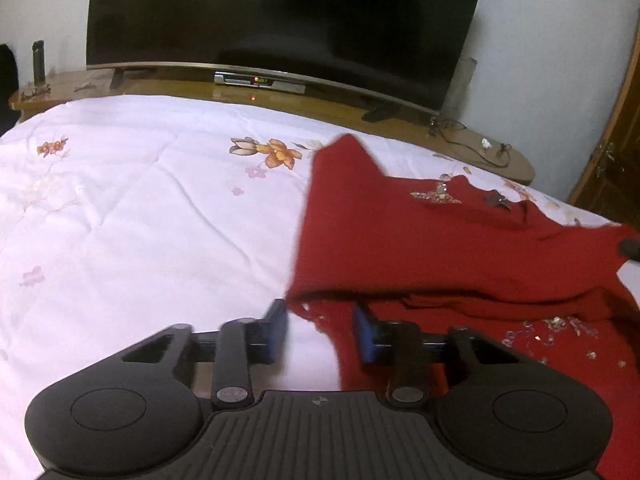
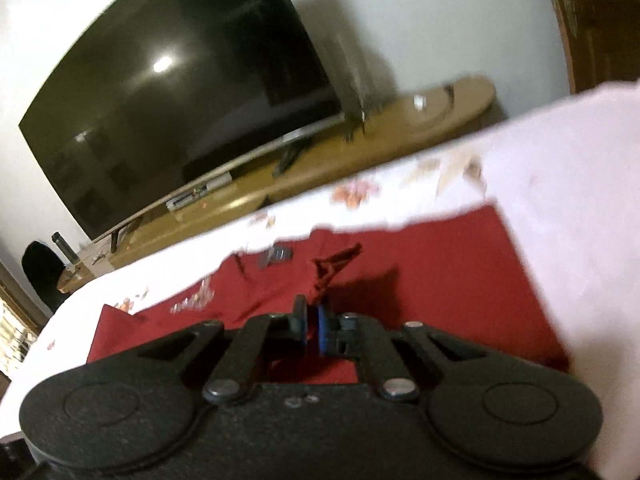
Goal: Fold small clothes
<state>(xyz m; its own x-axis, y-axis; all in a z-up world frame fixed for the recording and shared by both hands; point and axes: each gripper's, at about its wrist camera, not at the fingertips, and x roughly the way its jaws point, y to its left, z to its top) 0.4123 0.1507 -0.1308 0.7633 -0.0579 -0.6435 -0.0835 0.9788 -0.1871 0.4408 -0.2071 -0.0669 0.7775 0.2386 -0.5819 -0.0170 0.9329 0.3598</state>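
Observation:
A dark red garment with beaded trim lies on the white flowered bedsheet, partly folded over itself. My left gripper is open, its blue pads straddling the garment's near left edge, low over the sheet. In the right wrist view the same red garment spreads in front. My right gripper is shut on a pinch of the red fabric, which sticks up just past the pads. The view is tilted and blurred.
A large dark TV stands on a wooden shelf beyond the bed's far edge, with a set-top box under it. A wooden door is at the right. White sheet stretches to the left of the garment.

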